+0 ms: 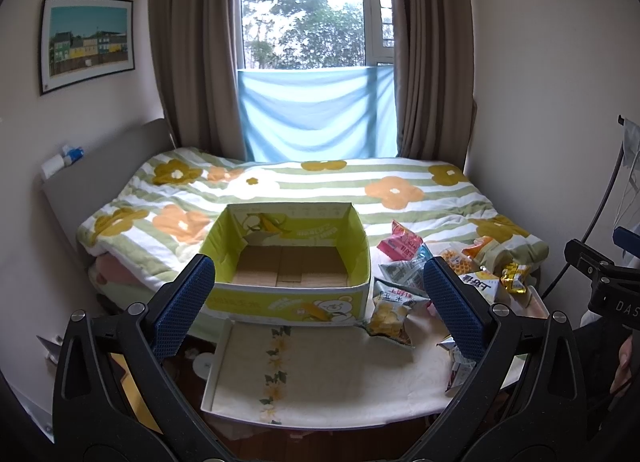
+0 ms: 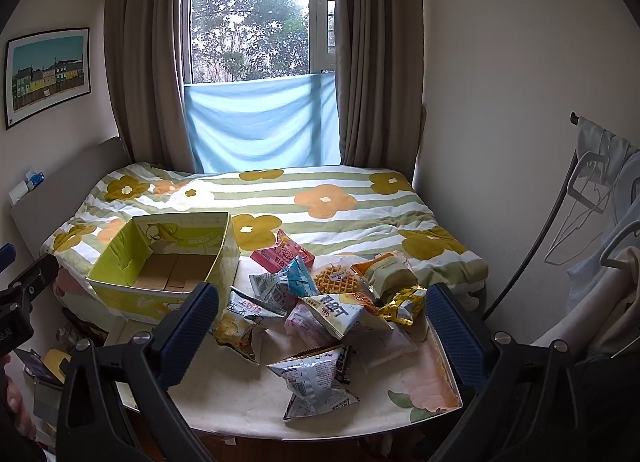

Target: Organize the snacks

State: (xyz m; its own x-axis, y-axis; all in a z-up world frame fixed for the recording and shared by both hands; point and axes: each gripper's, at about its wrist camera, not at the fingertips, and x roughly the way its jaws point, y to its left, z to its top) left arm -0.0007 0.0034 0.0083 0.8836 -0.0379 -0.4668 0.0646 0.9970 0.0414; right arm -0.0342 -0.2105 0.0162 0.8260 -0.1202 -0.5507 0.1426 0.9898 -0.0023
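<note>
The snacks lie in a loose heap (image 2: 332, 302) on the right half of the small cloth-covered table (image 2: 248, 394), and the yellow-green cardboard box (image 2: 160, 262) that looks meant to receive them stands open and empty at the table's far left, against the flowered bedspread (image 2: 328, 198). The right gripper (image 2: 320, 326) hangs wide open with nothing between its blue pads, and the heap sits straight ahead of it, framed between the two fingers; the nearest piece is a silvery white packet (image 2: 316, 382) lying flat near the table's near edge, its long axis running roughly left to right across the line of the fingers (so a straight descent would, I judge, close on its short width). The left gripper (image 1: 316, 302) is likewise spread wide and empty, but it faces the box, with the heap off to its right; only a chip bag with yellow crisps printed on it (image 1: 390, 312) lies between its fingers, just right of the box's near right corner. The right hand is therefore the nearer for a first pick, and the carry afterwards would run leftward and away into the box.
</note>
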